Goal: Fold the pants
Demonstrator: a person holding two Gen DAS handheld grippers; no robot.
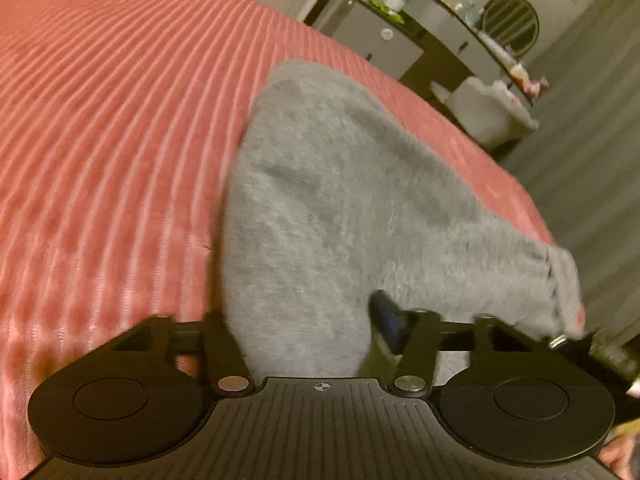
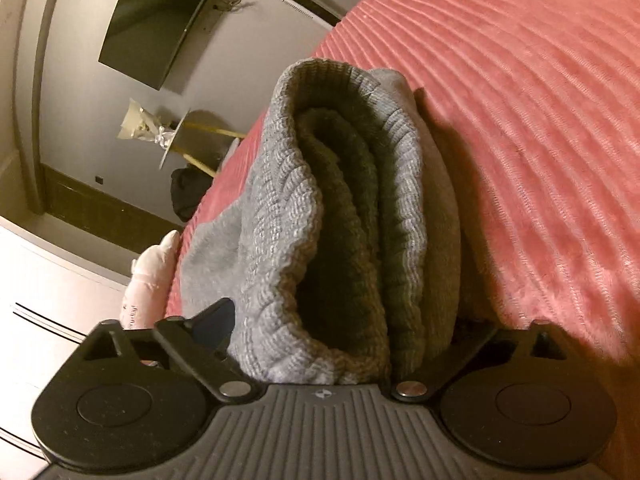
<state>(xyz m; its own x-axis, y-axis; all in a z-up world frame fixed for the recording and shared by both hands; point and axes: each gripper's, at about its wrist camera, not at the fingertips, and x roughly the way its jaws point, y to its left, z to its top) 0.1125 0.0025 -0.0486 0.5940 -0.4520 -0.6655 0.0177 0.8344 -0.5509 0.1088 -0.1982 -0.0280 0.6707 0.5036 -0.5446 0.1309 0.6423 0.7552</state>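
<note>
The grey pants lie on the red ribbed bed, filling the centre and lower right of the left wrist view, running from the frame's middle top down to the tongs. The left tongs are closed on a fold of the pants: cloth fills the gap between the two fingers, and a dark blue pad presses into the fabric at lower centre. At the lower right edge, part of the right tongs shows, touching the ribbed cuff.

In the right wrist view the pants stand bunched in the centre, their ribbed band folded into several layers. The right tongs grip this bundle, the layers packed between the fingers, a blue pad against the left side. The bed fills the right half of the frame. At upper left hangs a dark screen on the wall, with a small round table below it.
</note>
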